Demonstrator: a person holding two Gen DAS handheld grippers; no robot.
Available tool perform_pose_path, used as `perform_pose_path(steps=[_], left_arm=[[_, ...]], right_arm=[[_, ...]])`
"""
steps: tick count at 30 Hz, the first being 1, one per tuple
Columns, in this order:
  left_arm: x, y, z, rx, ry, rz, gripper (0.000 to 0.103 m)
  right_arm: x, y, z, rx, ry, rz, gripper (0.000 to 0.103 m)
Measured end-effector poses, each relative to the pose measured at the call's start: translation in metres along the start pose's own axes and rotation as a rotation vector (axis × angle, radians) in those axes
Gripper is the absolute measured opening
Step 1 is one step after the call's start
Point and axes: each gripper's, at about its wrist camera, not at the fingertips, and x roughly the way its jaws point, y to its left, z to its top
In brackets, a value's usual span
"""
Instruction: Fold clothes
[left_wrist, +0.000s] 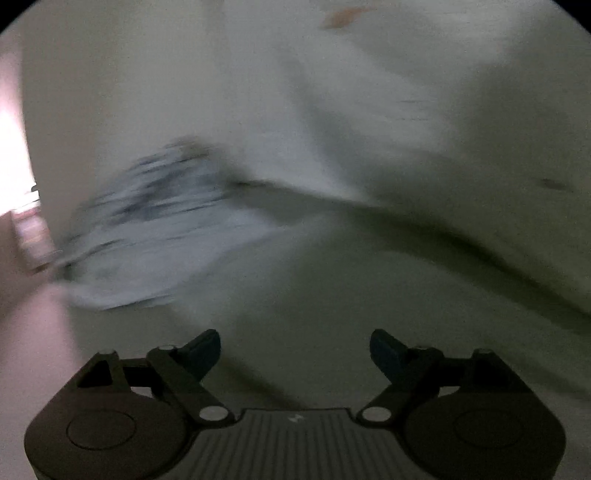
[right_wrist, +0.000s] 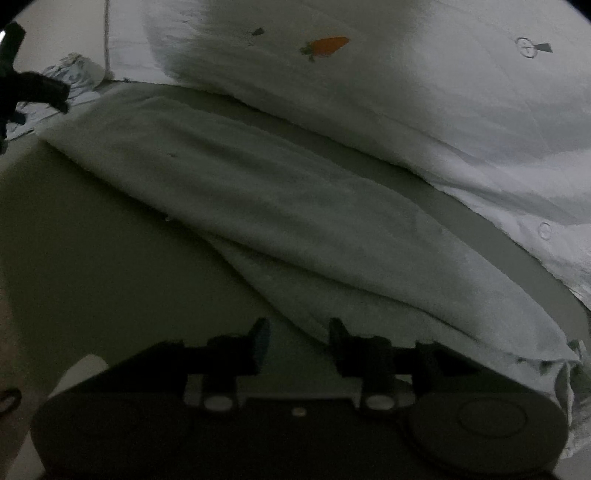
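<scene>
A pale green garment (right_wrist: 280, 214) lies in a long fold across the pale surface (right_wrist: 92, 258), running from upper left to lower right. My right gripper (right_wrist: 299, 341) is open and empty, its jaws just at the garment's near edge. My left gripper (left_wrist: 295, 350) is wide open and empty above the bare surface (left_wrist: 314, 295); that view is motion-blurred. The left gripper also shows dark at the far left of the right wrist view (right_wrist: 26, 92). A crumpled blue-and-white patterned cloth (left_wrist: 147, 229) lies ahead-left of the left gripper, also seen in the right wrist view (right_wrist: 74, 77).
A white quilted cover (right_wrist: 424, 110) with an orange carrot print (right_wrist: 327, 46) lies behind the garment, and shows blurred in the left wrist view (left_wrist: 424, 110). A bright pinkish area (left_wrist: 18, 184) is at the far left edge.
</scene>
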Motion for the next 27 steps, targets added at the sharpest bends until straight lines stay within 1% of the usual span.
perform_pose_path(steps=[1,4,6,7,10,13,15,16,18,19,22,27], left_arm=[[-0.007,-0.014,-0.003,0.050,-0.014,-0.088,0.091],[-0.025,-0.056,-0.023,0.293,-0.043,-0.314,0.094],[-0.036,-0.081,-0.042,0.467,-0.062,-0.414,0.094],[-0.040,-0.091,-0.051,0.545,-0.075,-0.442,0.094],[-0.045,-0.117,-0.078,0.740,-0.129,-0.479,0.095],[-0.043,-0.135,-0.099,0.907,-0.196,-0.483,0.095],[-0.038,-0.143,-0.108,0.989,-0.246,-0.454,0.095],[-0.036,-0.144,-0.108,1.002,-0.273,-0.444,0.096],[-0.031,-0.145,-0.101,0.996,-0.289,-0.425,0.096],[-0.030,-0.143,-0.095,0.970,-0.289,-0.429,0.096],[-0.024,-0.134,-0.072,0.853,-0.277,-0.429,0.096],[-0.002,-0.120,-0.040,0.704,-0.214,-0.417,0.095]], right_arm=[[-0.001,0.000,-0.001,0.014,-0.004,-0.017,0.040],[-0.004,-0.002,-0.002,0.061,-0.010,-0.053,0.044],[-0.005,-0.005,-0.003,0.076,-0.007,-0.070,0.044],[-0.007,-0.006,-0.005,0.079,-0.005,-0.082,0.044],[-0.013,-0.010,-0.011,0.102,0.009,-0.114,0.044],[-0.017,-0.014,-0.019,0.136,0.034,-0.125,0.044],[-0.018,-0.014,-0.022,0.148,0.050,-0.127,0.044],[-0.018,-0.014,-0.023,0.151,0.055,-0.128,0.044],[-0.017,-0.013,-0.022,0.157,0.056,-0.126,0.045],[-0.016,-0.013,-0.020,0.159,0.053,-0.126,0.045],[-0.011,-0.013,-0.013,0.169,0.034,-0.115,0.045],[-0.003,-0.004,0.003,0.155,0.001,-0.070,0.045]])
